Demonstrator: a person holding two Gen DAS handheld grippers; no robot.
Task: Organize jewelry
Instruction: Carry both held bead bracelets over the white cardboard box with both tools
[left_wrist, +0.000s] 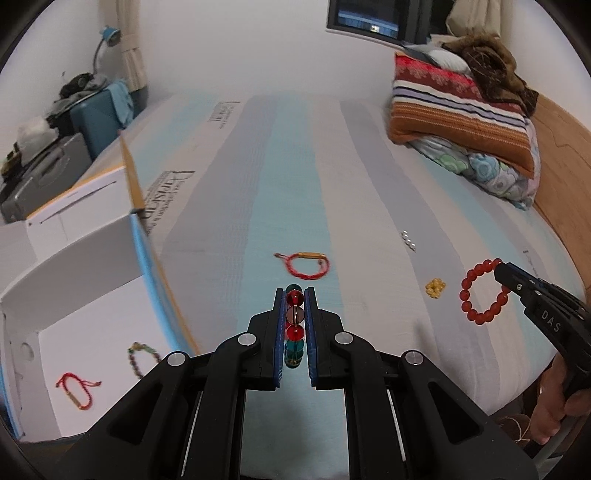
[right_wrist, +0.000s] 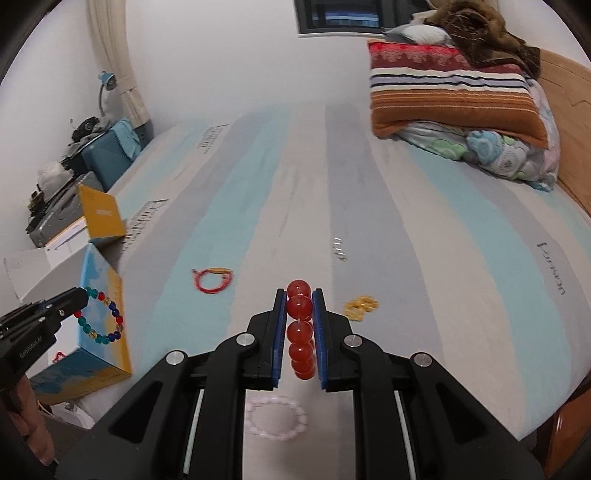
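Jewelry lies scattered over a striped blue, grey and white mattress (left_wrist: 295, 166), with some pieces already in an open white cardboard box (left_wrist: 92, 332) at the left edge of the bed.

Left gripper (left_wrist: 294, 301): jaws closed on a multicoloured glass-bead bracelet (left_wrist: 294, 326) of red, teal, blue and clear beads. Beads run in a line between the blue pads. In the right wrist view the same bracelet (right_wrist: 99, 315) hangs as a loop from the gripper tip (right_wrist: 79, 297), up off the mattress, in front of the box's blue and yellow outer wall.

Right gripper (right_wrist: 299, 301): jaws closed on a red round-bead bracelet (right_wrist: 301, 332), beads stacked between the pads. In the left wrist view it hangs as a full ring (left_wrist: 482, 291) from the gripper tip (left_wrist: 502, 269), above the right side of the mattress.

On the mattress:
- red cord bracelet with a gold bar (left_wrist: 303, 265), just ahead of the left gripper
- small yellow bead cluster (left_wrist: 435, 288), beside the red ring
- short row of small pearly beads (left_wrist: 409, 240), farther back
- pale pink bead bracelet (right_wrist: 277, 417), near edge, under the right gripper; blurred

Inside the box: a second red cord bracelet (left_wrist: 75, 390) and a dark beaded bracelet (left_wrist: 142, 356), lying apart on the white floor.

Folded striped blankets (left_wrist: 461, 110) are stacked at the far right corner.
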